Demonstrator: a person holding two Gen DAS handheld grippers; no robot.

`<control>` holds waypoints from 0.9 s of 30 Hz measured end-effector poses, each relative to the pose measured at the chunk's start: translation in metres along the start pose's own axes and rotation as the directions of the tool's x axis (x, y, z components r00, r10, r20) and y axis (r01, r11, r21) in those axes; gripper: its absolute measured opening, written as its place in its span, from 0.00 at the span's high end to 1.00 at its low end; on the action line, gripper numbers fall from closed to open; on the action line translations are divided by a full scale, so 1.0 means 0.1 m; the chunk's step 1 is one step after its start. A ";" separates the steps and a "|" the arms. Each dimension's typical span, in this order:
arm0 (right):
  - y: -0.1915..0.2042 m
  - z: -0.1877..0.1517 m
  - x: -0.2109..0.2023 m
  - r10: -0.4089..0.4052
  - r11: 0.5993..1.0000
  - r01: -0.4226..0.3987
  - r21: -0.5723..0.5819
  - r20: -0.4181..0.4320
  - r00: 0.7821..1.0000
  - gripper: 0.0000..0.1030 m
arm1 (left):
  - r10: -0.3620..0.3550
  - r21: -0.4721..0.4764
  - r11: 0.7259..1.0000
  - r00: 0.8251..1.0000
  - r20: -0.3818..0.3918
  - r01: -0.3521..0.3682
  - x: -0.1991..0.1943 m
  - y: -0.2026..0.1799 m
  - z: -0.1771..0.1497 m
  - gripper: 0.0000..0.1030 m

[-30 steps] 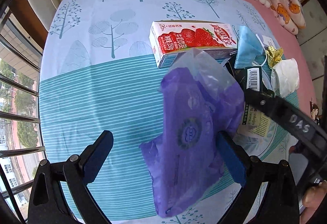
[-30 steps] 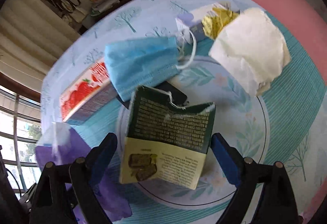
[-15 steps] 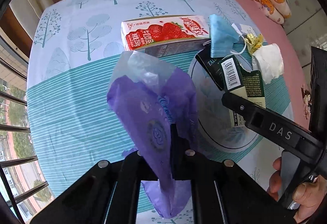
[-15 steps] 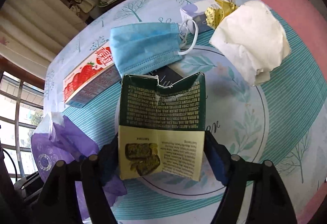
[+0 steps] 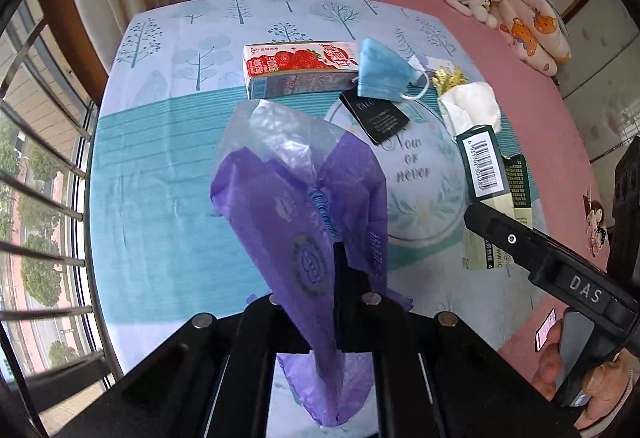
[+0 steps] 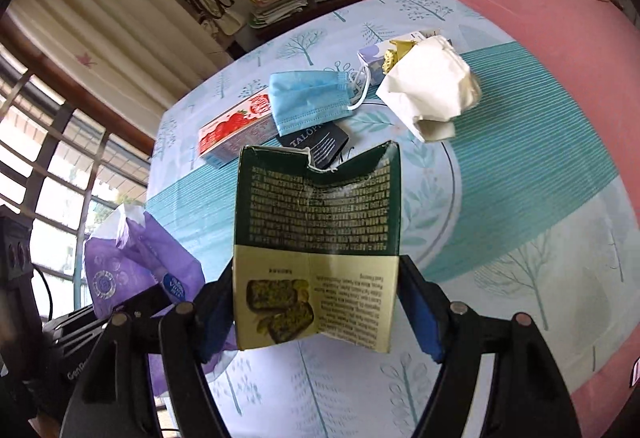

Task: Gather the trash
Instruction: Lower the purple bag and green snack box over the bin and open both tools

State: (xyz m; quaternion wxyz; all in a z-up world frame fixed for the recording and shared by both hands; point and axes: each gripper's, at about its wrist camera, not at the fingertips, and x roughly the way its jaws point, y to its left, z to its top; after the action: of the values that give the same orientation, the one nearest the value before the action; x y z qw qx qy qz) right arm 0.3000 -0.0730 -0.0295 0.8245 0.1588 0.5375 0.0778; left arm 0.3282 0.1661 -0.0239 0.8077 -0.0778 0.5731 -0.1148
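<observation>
A: On the tree-print tablecloth (image 5: 168,166) remain the strawberry carton (image 5: 298,68), blue mask (image 5: 380,72), black tag (image 5: 376,116), crumpled paper (image 5: 474,108).

B: Yes; our left gripper (image 5: 338,278) is clenched on the purple bag (image 5: 296,206); our right gripper (image 6: 316,302) grasps the green box (image 6: 318,222), lifted; nothing bagged yet, we judge.

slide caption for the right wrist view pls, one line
Right gripper clamps a torn green snack box above the tree-print tablecloth, face mask and crumpled paper beyond.

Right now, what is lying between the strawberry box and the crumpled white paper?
The blue face mask lies between the strawberry box and the white paper, best seen from the right wrist view.
</observation>
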 end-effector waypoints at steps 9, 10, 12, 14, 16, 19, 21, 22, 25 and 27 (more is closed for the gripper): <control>-0.37 -0.52 -0.69 0.104 0.981 -0.104 -0.163 -0.008 0.995 0.28 | 0.047 -0.072 0.997 0.994 0.096 -0.040 -0.45 -0.67 -0.86 0.96; -0.42 -0.58 -0.74 0.112 0.978 -0.112 -0.175 -0.010 0.994 0.28 | 0.051 -0.080 0.996 0.993 0.106 -0.043 -0.48 -0.76 -0.96 0.96; -0.54 -0.72 -0.87 0.128 0.969 -0.130 -0.210 -0.023 0.991 0.28 | 0.059 -0.099 0.994 0.991 0.124 -0.047 -0.52 -0.95 -1.17 0.96; -0.63 -0.84 -0.99 0.141 0.959 -0.144 -0.245 -0.030 0.990 0.28 | 0.070 -0.118 0.992 0.988 0.138 -0.054 -0.55 -1.13 -1.39 0.96; -0.73 -0.96 -1.09 0.147 0.948 -0.152 -0.281 -0.038 0.988 0.28 | 0.076 -0.136 0.989 0.987 0.144 -0.056 -0.57 -1.27 -1.57 0.96; -0.88 -1.17 -1.21 0.154 0.935 -0.165 -0.313 -0.061 0.986 0.28 | 0.086 -0.159 0.985 0.988 0.129 -0.065 -0.56 -1.44 -1.88 0.96; -0.99 -1.32 -1.25 0.151 0.933 -0.171 -0.317 -0.088 0.985 0.28 | 0.100 -0.161 0.983 0.990 0.103 -0.082 -0.54 -1.55 -2.07 0.96; -1.03 -1.38 -1.26 0.151 0.933 -0.176 -0.315 -0.103 0.983 0.28 | 0.104 -0.159 0.983 0.991 0.088 -0.090 -0.53 -1.59 -2.16 0.96; -1.16 -1.61 -1.25 0.150 0.936 -0.190 -0.296 -0.152 0.977 0.28 | 0.131 -0.134 0.983 0.990 0.049 -0.124 -0.51 -1.72 -2.42 0.96; -1.25 -1.74 -1.23 0.149 0.941 -0.194 -0.276 -0.177 0.973 0.28 | 0.144 -0.114 0.984 0.989 0.027 -0.140 -0.51 -1.78 -2.57 0.96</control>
State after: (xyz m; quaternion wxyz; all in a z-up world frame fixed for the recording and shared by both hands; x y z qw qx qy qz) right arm 0.0854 -0.1954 -0.0317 0.7850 0.0753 0.5662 0.2398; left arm 0.0520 0.0102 -0.0167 0.8181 -0.0838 0.5685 -0.0236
